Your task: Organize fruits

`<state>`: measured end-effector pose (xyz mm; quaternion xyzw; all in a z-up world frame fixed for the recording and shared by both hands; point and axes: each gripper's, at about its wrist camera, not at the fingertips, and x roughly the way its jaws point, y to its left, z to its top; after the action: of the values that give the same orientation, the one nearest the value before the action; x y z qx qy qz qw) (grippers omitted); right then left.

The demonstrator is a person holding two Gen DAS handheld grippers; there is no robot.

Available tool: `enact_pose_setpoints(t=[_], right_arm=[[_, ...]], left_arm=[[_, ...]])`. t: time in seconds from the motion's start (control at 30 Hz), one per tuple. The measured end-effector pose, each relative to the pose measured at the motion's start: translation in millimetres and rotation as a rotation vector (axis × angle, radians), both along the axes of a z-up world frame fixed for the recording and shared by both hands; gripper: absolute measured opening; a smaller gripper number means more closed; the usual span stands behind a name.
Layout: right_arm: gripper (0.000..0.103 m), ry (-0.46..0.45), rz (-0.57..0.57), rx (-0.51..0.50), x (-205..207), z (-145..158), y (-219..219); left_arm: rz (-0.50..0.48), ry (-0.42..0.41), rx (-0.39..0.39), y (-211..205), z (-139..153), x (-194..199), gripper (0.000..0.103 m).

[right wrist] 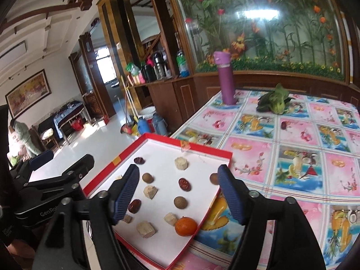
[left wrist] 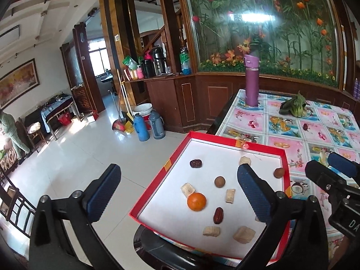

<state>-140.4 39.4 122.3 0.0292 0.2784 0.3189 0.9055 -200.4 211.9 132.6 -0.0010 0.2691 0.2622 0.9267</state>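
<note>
A red box tray [left wrist: 225,137] with a white floor sits on the table's near-left corner. In it lie an orange [left wrist: 196,201], dark red dates [left wrist: 218,215], brown longans [left wrist: 219,181] and several pale banana pieces [left wrist: 244,234]. My left gripper [left wrist: 180,193] hangs open over the tray's left half, holding nothing. My right gripper [right wrist: 178,193] is open above the same tray [right wrist: 198,147], with the orange [right wrist: 186,226] just below its fingers. One more date [right wrist: 284,124] lies alone on the tablecloth beyond the tray.
A purple bottle [right wrist: 226,78] stands at the table's far-left end, and a leafy green vegetable [right wrist: 274,102] lies to its right. The patterned tablecloth [right wrist: 292,180] stretches right of the tray. Flasks and a broom stand on the floor at left; a person is far off.
</note>
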Motion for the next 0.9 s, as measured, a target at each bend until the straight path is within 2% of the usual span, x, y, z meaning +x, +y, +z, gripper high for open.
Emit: enact_pose_setpoints(t=[0.03,0.1,0.23,0.3,0.33,0.5,0.9], right_arm=[[0.080,-0.017,-0.010,0.009,-3,4,-3],[0.081,-0.053,-0.026,0.016,-10,10,-9],[0.089,-0.127,-0.035,0.018,-25,26,-14],[0.096,-0.147,-0.036,0.042,-30,32,-17],[0.103,-0.160,-0.036,0.056,-34,36,-19],[0.103,-0.239,-0.049,0.077,-48,49,-27],[0.103,-0.310,-0.068,0.101,-65,61,-37]], left_arm=[[0.009,0.000,-0.007,1,3,-3,0.103],[0.027,-0.006,-0.001,0,9,-8,0.103],[0.042,-0.017,0.007,-1,20,-16,0.103],[0.040,-0.022,0.001,-1,25,-18,0.103],[0.045,-0.026,0.002,-2,28,-20,0.103],[0.051,-0.057,0.040,-11,41,-30,0.103],[0.060,-0.126,0.068,-28,68,-53,0.103]])
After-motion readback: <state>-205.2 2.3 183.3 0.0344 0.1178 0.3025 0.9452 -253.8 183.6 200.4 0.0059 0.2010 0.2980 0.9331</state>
